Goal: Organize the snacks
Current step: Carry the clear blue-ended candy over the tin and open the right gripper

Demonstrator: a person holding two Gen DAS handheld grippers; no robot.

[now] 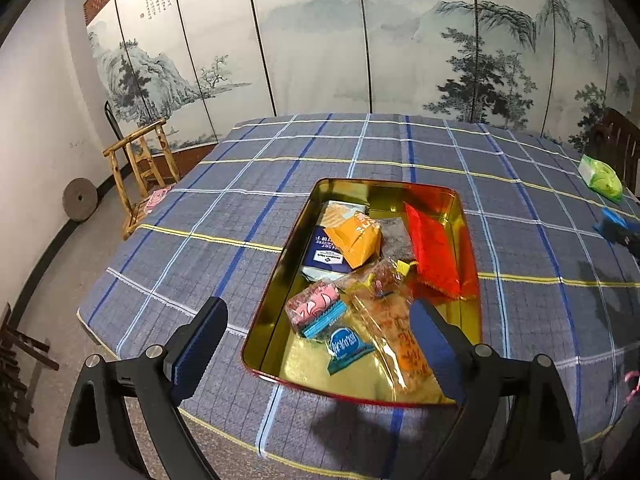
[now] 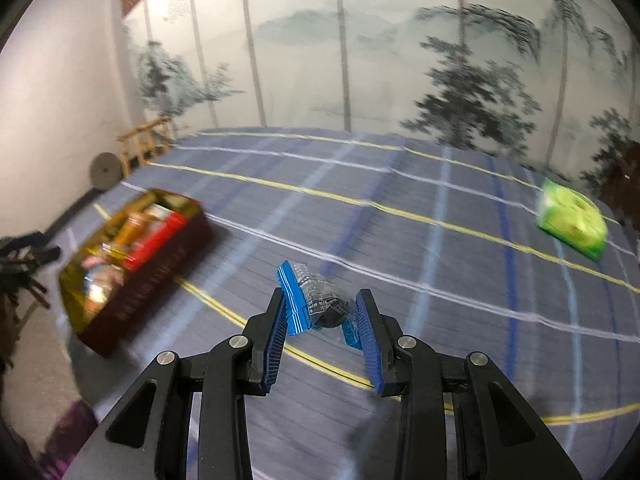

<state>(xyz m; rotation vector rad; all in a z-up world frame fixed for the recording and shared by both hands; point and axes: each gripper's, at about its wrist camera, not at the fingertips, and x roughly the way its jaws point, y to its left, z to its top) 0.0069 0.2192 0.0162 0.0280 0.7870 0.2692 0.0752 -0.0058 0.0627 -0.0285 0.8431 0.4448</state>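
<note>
A gold-lined tin box (image 1: 280, 336) with red outer walls sits on the plaid tablecloth and holds several snack packets, among them an orange packet (image 1: 356, 240), a red one (image 1: 434, 252) and a pink one (image 1: 314, 306). My left gripper (image 1: 316, 344) hangs over the box's near end, open, with nothing pressed between its pads. In the right wrist view my right gripper (image 2: 320, 312) is shut on a blue and clear snack packet (image 2: 312, 300), held above the cloth. The tin box (image 2: 156, 280) lies to its left, blurred.
A green packet (image 2: 572, 220) lies at the far right of the table (image 1: 240, 208), seen also as the green packet (image 1: 602, 178) in the left wrist view. A wooden stand (image 1: 140, 168) and a round stone disc (image 1: 80, 199) stand on the floor at the left. A painted screen backs the table.
</note>
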